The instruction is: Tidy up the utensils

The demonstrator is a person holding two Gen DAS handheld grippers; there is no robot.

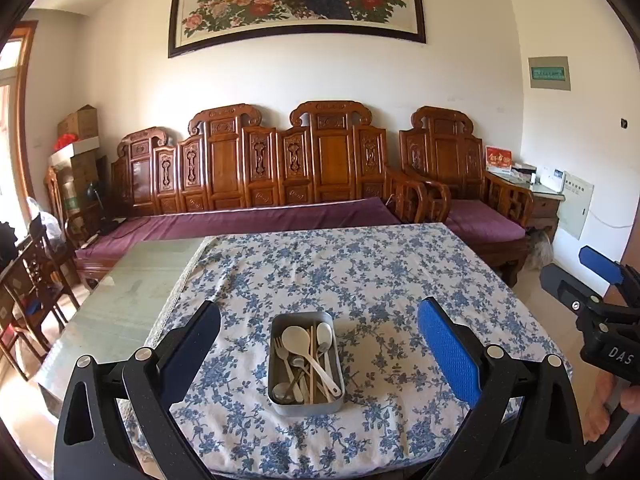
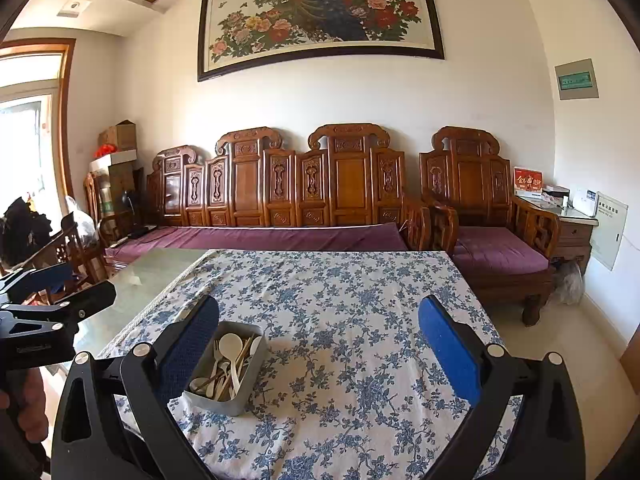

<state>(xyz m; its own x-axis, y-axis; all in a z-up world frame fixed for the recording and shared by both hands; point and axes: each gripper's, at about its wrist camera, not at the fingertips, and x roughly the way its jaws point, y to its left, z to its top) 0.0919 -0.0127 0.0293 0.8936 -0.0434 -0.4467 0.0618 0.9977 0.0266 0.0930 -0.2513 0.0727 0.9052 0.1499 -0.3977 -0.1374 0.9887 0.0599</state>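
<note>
The letters "DAS" are showing in white on the black body of the right gripper (image 1: 600, 280), where it is entering the left wrist view at the right edge. A green strip on the grey wall panel (image 1: 549, 73) is carrying printing too small to read. The red card (image 1: 498, 157) on the side cabinet and the white box (image 1: 577, 204) against the wall are bearing marks that are staying illegible.

left tongs (image 1: 318, 344) agape, right tongs (image 2: 320, 344) agape
</note>
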